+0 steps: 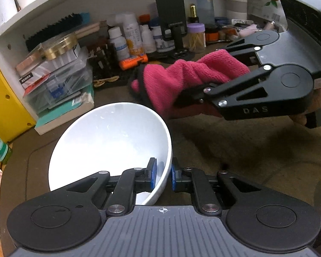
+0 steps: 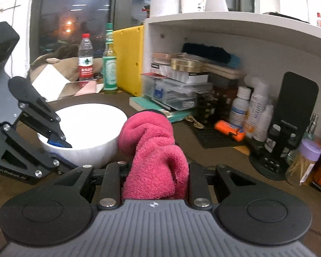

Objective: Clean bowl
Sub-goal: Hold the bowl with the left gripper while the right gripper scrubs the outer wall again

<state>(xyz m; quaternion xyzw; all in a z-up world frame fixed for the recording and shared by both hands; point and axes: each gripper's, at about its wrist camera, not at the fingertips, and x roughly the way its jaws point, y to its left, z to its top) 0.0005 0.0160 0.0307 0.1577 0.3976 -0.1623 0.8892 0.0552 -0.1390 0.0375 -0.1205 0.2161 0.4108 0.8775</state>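
Bottles (image 2: pixel 249 113) crowd shelf behind; left gripper (image 1: pixel 163 175) pinches bowl (image 1: pixel 109 145) rim, right gripper (image 2: pixel 156 180) clamps cloth (image 2: pixel 154 150).

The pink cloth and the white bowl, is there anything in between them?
Nothing. In the left wrist view only bare brown table shows between the pink cloth and the white bowl. In the right wrist view they look nearly side by side.

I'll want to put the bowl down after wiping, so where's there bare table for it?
Bare brown table lies right of the white bowl, below the right gripper holding the pink cloth. The back is crowded: stacked boxes, bottles, black phone stand.
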